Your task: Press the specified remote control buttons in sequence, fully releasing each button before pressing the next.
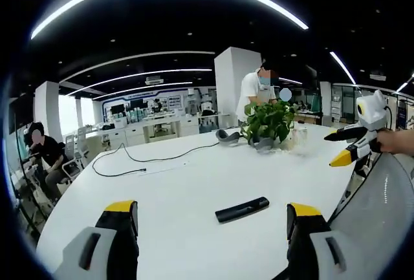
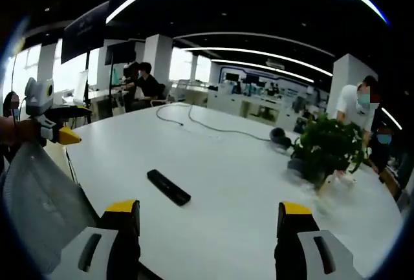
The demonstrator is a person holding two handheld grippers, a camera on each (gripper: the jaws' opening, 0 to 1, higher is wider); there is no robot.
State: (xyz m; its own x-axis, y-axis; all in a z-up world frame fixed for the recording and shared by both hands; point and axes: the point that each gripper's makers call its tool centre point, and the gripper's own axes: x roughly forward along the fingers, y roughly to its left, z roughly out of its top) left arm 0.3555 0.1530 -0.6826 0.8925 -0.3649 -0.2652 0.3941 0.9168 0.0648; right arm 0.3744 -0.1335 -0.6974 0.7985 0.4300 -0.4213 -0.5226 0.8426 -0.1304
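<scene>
Where the left gripper view looks across the white table (image 1: 194, 183), a black remote (image 1: 242, 209) lies flat on the tabletop, ahead of and between the left gripper's (image 1: 213, 218) yellow-tipped jaws, nearer the right-hand one. Those jaws stand wide apart and hold nothing. The remote's long axis runs nearly across this view, its right end tilted slightly up and away from the camera. Which end carries the buttons cannot be told; the top face reads as plain black at this size.

In the right gripper view, the remote (image 2: 168, 187) lies ahead of the right gripper (image 2: 208, 218), closer to its left-hand jaw, with the long axis slanting from upper left to lower right. These jaws also stand wide apart and empty. Neither gripper touches the remote.

The right gripper (image 1: 346, 147) enters the left gripper view at the far right edge, held above the table's edge, its jaws parted. The left gripper (image 2: 61, 134) appears at the left edge of the right gripper view, beside a grey mesh chair back (image 2: 39, 196).

A potted plant (image 1: 268, 123) stands farther along the table, well apart from the remote. A black cable (image 1: 149, 159) trails over the far side of the table. A person in a white shirt (image 1: 253, 92) stands behind the plant; another person (image 1: 45, 157) sits beyond the table's edge.
</scene>
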